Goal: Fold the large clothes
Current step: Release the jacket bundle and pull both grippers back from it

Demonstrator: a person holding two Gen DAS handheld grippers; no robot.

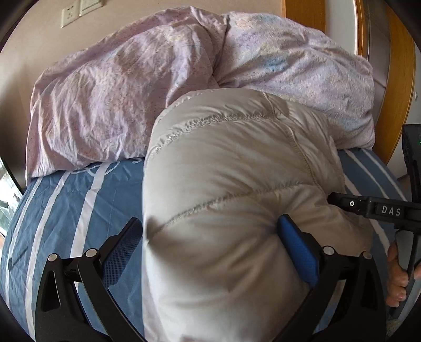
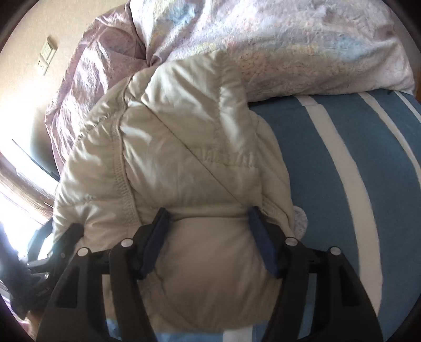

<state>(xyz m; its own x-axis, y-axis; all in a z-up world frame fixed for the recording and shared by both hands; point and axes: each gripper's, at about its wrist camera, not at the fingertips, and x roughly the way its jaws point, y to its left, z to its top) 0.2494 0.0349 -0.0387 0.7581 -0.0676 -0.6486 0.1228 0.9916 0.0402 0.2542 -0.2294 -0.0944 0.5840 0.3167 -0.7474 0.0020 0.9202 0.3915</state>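
A puffy beige down jacket [image 1: 231,184] lies bunched on the blue striped bed sheet [image 1: 79,200]. My left gripper [image 1: 210,236] is open wide, its blue pads [image 1: 297,247] on either side of the jacket's near bulge. My right gripper [image 2: 208,231] is partly closed, and its blue pads [image 2: 155,236] press both sides of a thick fold of the jacket [image 2: 184,157]. The right gripper's body also shows at the right edge of the left wrist view [image 1: 368,207], touching the jacket's side, with the person's hand below it.
A crumpled lilac quilt [image 1: 126,86] is piled behind the jacket across the bed; it also shows in the right wrist view [image 2: 276,44]. A wooden headboard [image 1: 397,79] stands at the right. A beige wall with sockets [image 1: 71,14] lies at the back left. The striped sheet [image 2: 342,171] stretches to the right.
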